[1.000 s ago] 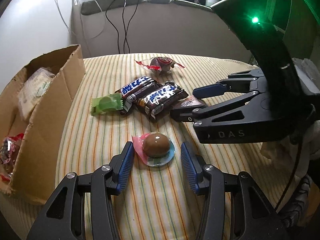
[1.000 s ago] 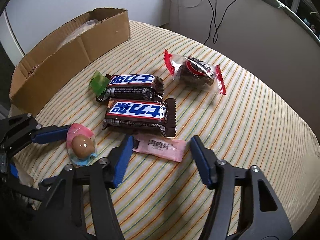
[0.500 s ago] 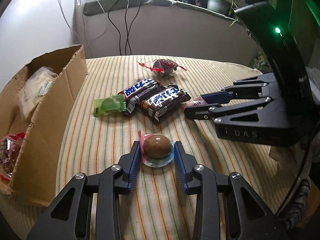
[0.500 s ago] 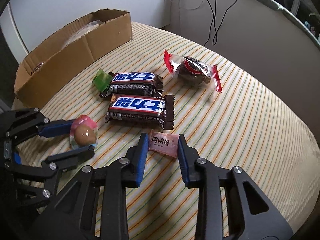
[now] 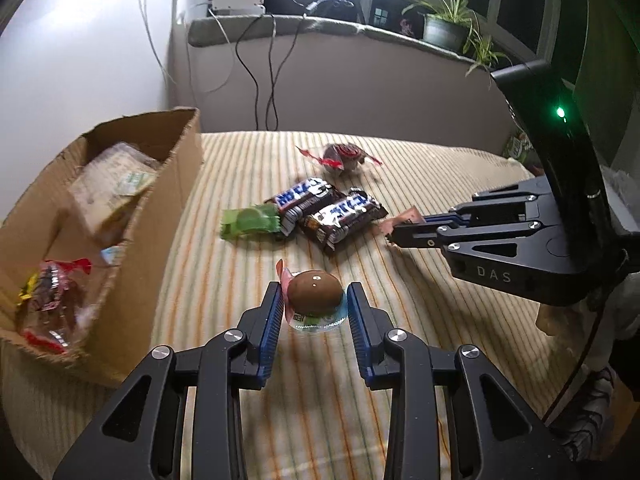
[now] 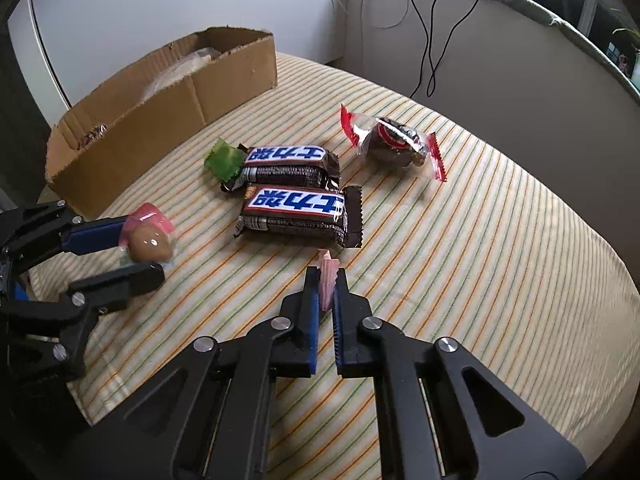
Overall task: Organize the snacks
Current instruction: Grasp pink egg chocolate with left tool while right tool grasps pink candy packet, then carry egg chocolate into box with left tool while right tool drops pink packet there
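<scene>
Striped cloth-covered surface [image 6: 480,264] w/ snacks.
On it: brown cardboard box [image 6: 168,104] at edge, 2 dark choc bars [image 6: 292,184] side by side, green wrapped sweet [image 6: 222,159] touching one, red-ended clear-wrapped candy [image 6: 394,144] apart.

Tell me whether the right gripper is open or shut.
Shut on the pink packet: the right gripper pinches it edge-up between its blue pads, jaws having just closed.

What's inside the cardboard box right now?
The cardboard box holds pale wrapped packets toward the back and a clear snack bag with red ends near the front. Its near wall hides the bottom and anything underneath those packets.
</scene>
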`<state>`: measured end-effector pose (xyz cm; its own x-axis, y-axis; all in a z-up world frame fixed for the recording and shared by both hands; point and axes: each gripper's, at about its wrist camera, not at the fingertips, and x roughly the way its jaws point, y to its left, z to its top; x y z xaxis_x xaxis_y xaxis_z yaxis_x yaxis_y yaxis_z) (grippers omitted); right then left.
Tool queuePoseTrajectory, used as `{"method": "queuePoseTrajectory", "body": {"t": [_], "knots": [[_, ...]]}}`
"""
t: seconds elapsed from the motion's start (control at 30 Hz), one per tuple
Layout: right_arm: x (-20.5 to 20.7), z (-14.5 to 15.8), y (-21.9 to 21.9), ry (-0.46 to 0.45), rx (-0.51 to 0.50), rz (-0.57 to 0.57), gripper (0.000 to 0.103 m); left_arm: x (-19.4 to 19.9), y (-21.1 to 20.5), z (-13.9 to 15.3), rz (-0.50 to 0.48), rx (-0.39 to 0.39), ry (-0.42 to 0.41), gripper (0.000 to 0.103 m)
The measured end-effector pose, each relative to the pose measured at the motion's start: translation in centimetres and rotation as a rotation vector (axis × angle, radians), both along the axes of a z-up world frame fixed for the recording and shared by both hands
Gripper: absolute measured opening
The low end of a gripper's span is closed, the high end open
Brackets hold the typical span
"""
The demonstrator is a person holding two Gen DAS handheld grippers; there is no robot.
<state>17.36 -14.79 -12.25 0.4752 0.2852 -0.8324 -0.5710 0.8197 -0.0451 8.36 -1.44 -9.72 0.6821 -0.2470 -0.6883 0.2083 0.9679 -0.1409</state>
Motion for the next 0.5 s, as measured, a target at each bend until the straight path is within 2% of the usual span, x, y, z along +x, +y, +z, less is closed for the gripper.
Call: {"method": "queuePoseTrajectory", "body": {"t": [0.5], "knots": [[-2.6, 5.0, 2.1, -0.081, 0.043, 0.04, 0.005, -1.7, 4.9, 3.5, 0.091, -0.04, -0.097, 0.031]]}}
